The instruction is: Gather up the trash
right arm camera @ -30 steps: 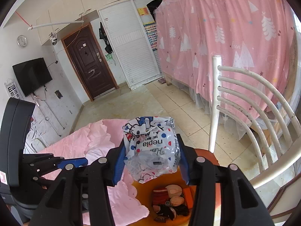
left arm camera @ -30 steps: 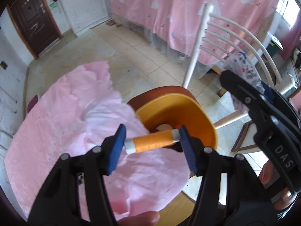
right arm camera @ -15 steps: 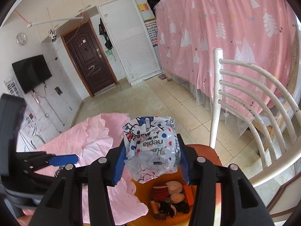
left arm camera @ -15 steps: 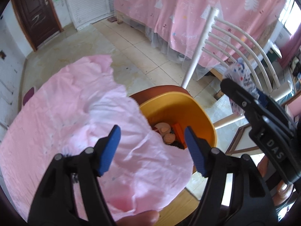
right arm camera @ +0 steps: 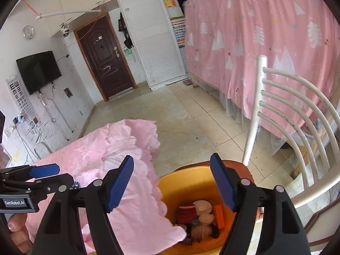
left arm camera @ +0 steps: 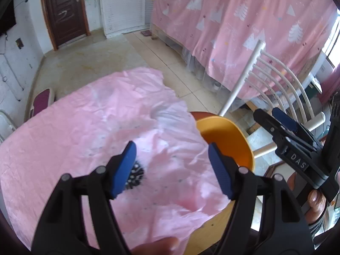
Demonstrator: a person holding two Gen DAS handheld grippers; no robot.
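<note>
Our left gripper gapes wide and empty, as does our right gripper. A dark speckled scrap lies at eight o'clock beside the left pads, so the left is nearer; the orange bin sits at two o'clock.

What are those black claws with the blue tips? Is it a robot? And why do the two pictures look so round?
It is not a robot. A person holds one grabbing tool in each hand, and a tiny camera sits on each, looking out between its two blue fingers. That lens bends everything round. One picture comes from the left tool, the other from the right tool. Both are wide open and hold nothing. Below them lies a crumpled pink cloth over a table, with a small black spotted thing on it; I cannot tell what that is. Beside the cloth is an orange bin with trash already at the bottom. Behind it stands a white chair.
</note>
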